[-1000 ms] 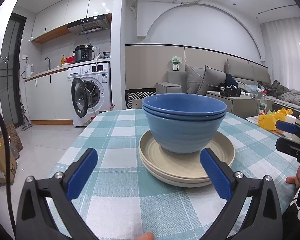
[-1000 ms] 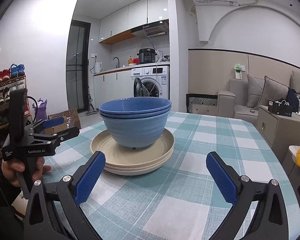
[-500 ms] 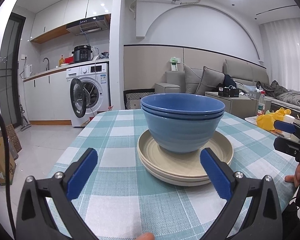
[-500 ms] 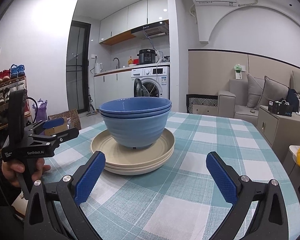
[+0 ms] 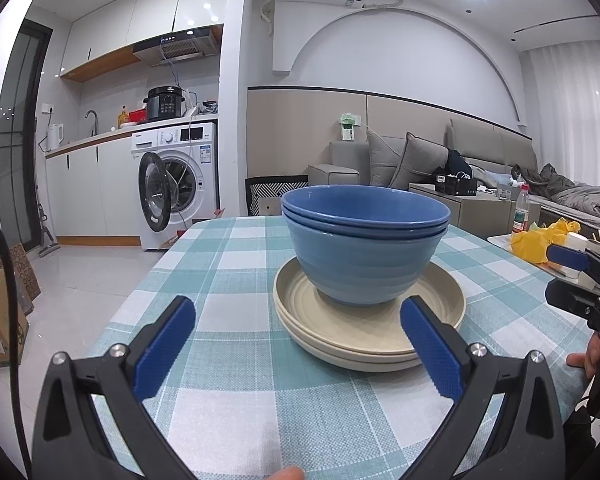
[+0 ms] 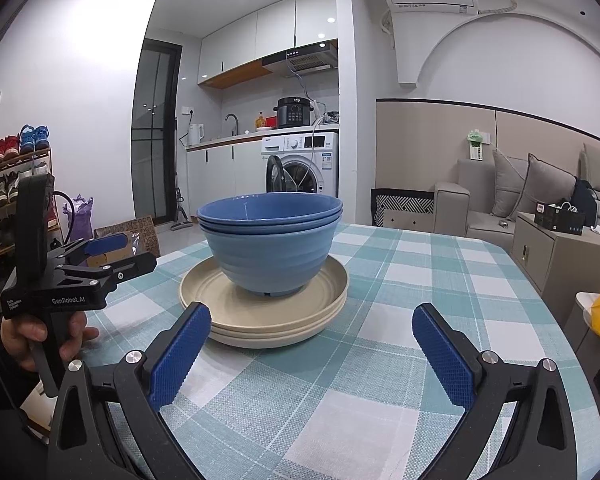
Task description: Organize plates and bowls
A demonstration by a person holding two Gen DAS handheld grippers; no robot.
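Two nested blue bowls [image 5: 364, 244] [image 6: 270, 240] stand upright on a stack of beige plates [image 5: 300, 312] [image 6: 204, 292] in the middle of a checked tablecloth. My left gripper [image 5: 296, 328] hovers open just short of the plates, its blue pads [image 5: 164, 344] wide apart and empty. My right gripper [image 6: 312, 336] is open too, facing the stack from the other side with nothing between its fingers. In the right wrist view the left gripper [image 6: 112, 252] shows at the left, held in a hand. The right gripper [image 5: 572, 268] appears at the far right of the left wrist view.
The table [image 5: 228, 248] [image 6: 440, 272] carries a teal and white checked cloth. A yellow bag [image 5: 540, 240] and a bottle [image 5: 521, 210] sit beyond its right edge. A washing machine [image 5: 180, 184] with its door open and a sofa [image 6: 540, 196] stand behind.
Both views have shifted only slightly; the bowls and plates stay where they were. Both grippers remain open.
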